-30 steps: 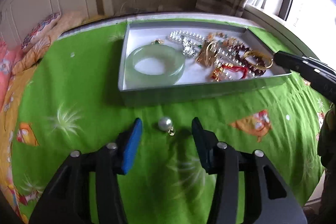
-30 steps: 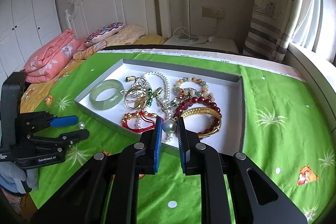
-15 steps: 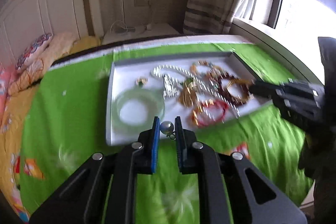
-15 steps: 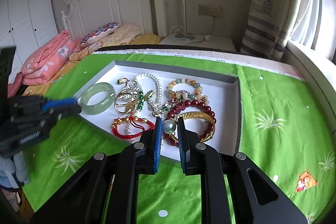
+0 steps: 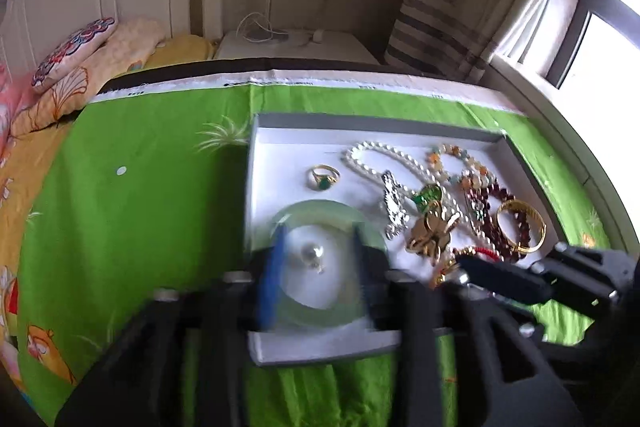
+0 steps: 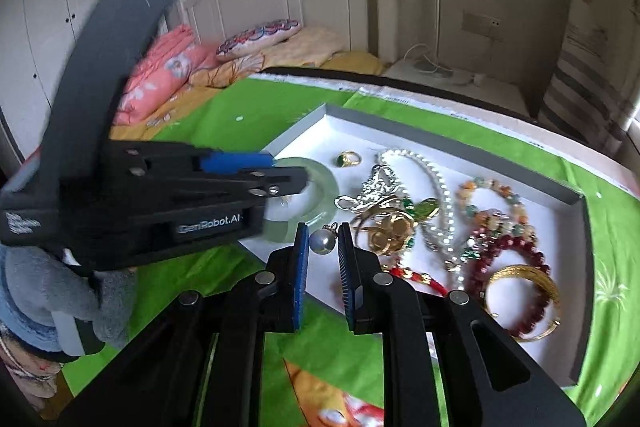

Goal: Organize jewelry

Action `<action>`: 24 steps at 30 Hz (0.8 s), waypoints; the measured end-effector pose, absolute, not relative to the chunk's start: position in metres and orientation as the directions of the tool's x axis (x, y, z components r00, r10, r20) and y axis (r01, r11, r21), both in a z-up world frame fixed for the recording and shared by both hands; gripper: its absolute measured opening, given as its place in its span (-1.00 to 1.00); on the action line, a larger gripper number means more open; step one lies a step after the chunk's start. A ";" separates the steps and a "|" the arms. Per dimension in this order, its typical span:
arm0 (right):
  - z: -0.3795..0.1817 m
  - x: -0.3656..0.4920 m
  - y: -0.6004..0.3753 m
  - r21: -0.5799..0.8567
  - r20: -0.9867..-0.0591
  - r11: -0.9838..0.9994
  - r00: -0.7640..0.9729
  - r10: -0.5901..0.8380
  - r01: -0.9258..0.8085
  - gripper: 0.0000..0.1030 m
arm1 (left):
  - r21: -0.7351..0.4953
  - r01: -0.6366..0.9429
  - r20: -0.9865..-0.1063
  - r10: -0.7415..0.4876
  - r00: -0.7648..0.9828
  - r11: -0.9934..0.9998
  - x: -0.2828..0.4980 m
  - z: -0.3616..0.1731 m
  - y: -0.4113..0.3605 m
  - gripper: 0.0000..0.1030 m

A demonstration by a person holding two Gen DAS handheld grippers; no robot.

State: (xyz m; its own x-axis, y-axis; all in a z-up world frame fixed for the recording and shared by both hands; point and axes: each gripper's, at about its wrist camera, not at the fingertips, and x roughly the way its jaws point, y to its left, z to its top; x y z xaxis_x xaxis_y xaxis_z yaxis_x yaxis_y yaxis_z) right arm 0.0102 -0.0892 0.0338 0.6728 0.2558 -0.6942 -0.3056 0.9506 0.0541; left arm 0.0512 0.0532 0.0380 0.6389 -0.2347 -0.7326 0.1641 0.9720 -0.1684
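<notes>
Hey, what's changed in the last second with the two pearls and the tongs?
The left tongs closed on the silver-grey pearl earring on the green cloth, carried it over the grey tray and opened; it now shows inside the pale green jade bangle. The right tongs widened around a second pearl earring; grip unclear. Other jewelry stayed put.

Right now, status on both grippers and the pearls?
Left gripper open over jade bangle, one pearl inside its ring. Right gripper flanks second pearl at tray edge, grip unclear. Nothing blocking.
</notes>
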 end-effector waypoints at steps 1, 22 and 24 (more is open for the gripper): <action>0.033 0.010 -0.089 0.053 -0.695 0.951 0.673 0.253 -0.303 -0.60 | -0.175 0.163 -0.725 -0.239 0.646 0.971 0.049 0.039 0.056 0.06; 0.053 -0.100 -0.169 -0.003 -0.504 0.979 0.845 -0.179 0.206 0.78 | 0.013 -0.006 -0.551 0.012 0.835 1.000 -0.065 0.056 0.014 0.96; 0.050 -0.100 -0.166 -0.036 -0.499 0.974 0.840 -0.213 0.226 0.78 | 0.037 0.014 -0.545 0.009 0.839 0.999 -0.066 0.054 0.008 0.96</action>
State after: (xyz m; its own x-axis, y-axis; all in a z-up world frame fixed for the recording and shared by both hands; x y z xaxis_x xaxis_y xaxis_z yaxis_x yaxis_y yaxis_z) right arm -0.0998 -0.1656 0.0496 0.8399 -0.2129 -0.4993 0.2255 0.9736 -0.0358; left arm -0.0663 0.0077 0.0538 0.8387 0.0088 -0.5446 0.0136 0.9992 0.0372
